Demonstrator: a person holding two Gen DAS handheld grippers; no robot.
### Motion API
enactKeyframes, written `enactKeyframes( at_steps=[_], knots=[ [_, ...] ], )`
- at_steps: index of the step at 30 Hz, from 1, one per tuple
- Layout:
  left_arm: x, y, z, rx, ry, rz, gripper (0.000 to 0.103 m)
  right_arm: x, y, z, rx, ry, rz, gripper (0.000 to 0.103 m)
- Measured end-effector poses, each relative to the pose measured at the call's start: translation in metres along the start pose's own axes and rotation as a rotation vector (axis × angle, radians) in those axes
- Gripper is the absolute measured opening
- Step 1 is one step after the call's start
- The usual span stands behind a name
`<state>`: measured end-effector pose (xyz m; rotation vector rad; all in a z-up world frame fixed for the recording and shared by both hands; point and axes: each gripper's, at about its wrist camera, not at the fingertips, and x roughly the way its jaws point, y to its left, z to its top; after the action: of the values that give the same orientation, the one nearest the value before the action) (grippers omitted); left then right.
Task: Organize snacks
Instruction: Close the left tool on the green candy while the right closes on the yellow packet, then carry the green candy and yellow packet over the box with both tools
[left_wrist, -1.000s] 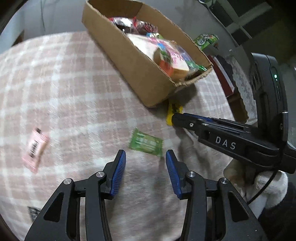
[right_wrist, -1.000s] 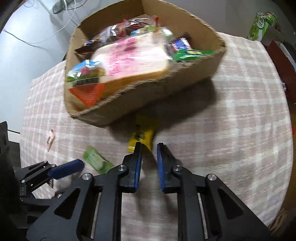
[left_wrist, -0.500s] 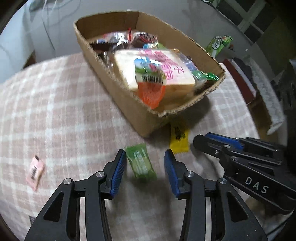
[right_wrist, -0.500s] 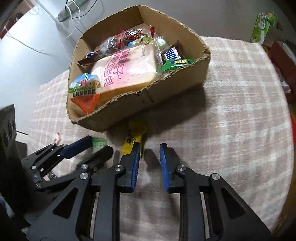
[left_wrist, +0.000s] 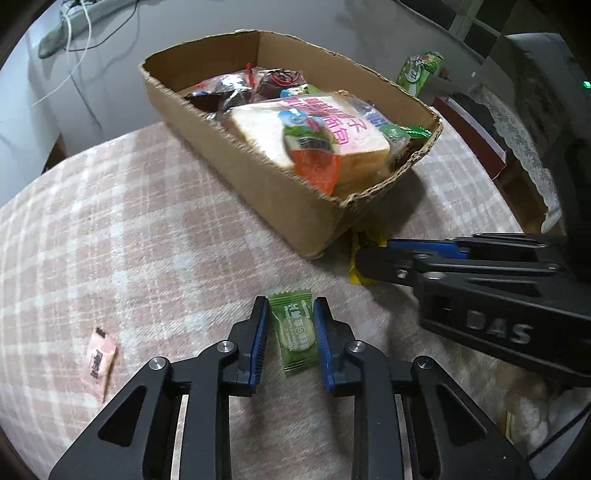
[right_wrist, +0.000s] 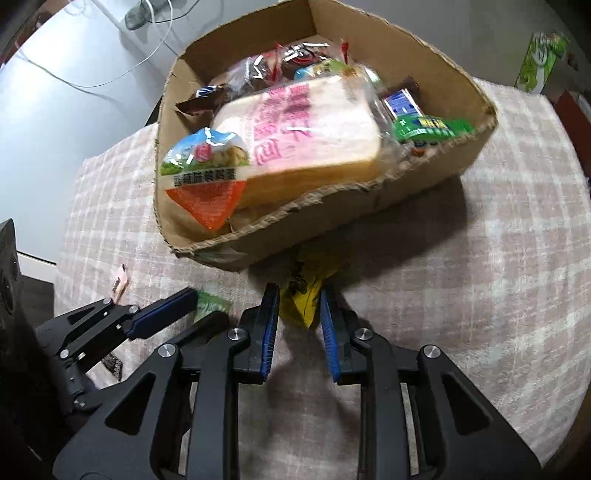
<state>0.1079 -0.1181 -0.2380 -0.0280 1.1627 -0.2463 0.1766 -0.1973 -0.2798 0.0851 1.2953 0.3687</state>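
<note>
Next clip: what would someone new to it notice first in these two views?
The cardboard box at the back of the checked cloth, heaped with snacks under a big bagged bread loaf. In front of it, the left tongs have been closing around a green candy packet, while the right tongs straddle a yellow packet by the box's near wall.

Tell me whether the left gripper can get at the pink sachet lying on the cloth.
Probably yes, but not right now: the left gripper is busy around the green candy. The pink sachet lies nearby on the cloth, nothing covering it.
</note>
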Motion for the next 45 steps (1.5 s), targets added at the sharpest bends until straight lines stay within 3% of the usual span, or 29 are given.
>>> enactKeyframes(
  at_steps=[4, 7, 14, 15, 17, 19, 23, 24, 26, 35, 45],
  knots=[
    [-0.008, 0.010, -0.007, -0.018, 0.005, -0.014, 0.022, -0.002, 0.004, -0.005, -0.035, 0.009, -0.019, 0.017],
    [-0.011, 0.018, -0.010, -0.046, 0.005, -0.026, 0.015, -0.003, 0.001, -0.007, -0.026, 0.012, -0.003, 0.013],
    [-0.014, 0.028, -0.014, -0.098, 0.009, -0.061, 0.016, 0.000, -0.009, -0.017, -0.014, 0.015, 0.000, 0.013],
    [-0.014, 0.028, -0.014, -0.107, 0.016, -0.065, 0.019, -0.001, -0.010, -0.017, -0.011, 0.015, -0.004, 0.013],
    [-0.016, 0.024, -0.014, -0.101, 0.027, -0.062, 0.041, -0.002, -0.012, -0.019, -0.009, 0.017, -0.007, 0.013],
    [-0.016, 0.015, -0.015, -0.078, 0.027, -0.048, 0.043, -0.004, -0.014, -0.019, -0.015, 0.015, -0.011, 0.014],
    [-0.013, 0.006, -0.020, -0.025, 0.010, 0.013, 0.041, -0.003, -0.007, -0.016, -0.036, 0.017, -0.025, 0.014],
    [-0.013, 0.005, -0.019, -0.016, 0.012, 0.031, 0.037, -0.003, -0.004, -0.016, -0.045, 0.018, -0.028, 0.014],
    [-0.012, 0.009, -0.017, -0.020, 0.002, 0.046, 0.019, -0.004, 0.001, -0.018, -0.060, 0.021, -0.032, 0.014],
    [-0.024, 0.038, -0.026, -0.103, -0.006, 0.003, 0.019, -0.016, 0.001, -0.028, -0.041, 0.008, 0.004, 0.009],
    [-0.035, 0.042, -0.027, -0.114, -0.012, -0.019, 0.019, -0.044, -0.014, -0.033, -0.012, -0.028, 0.032, 0.008]
  ],
)
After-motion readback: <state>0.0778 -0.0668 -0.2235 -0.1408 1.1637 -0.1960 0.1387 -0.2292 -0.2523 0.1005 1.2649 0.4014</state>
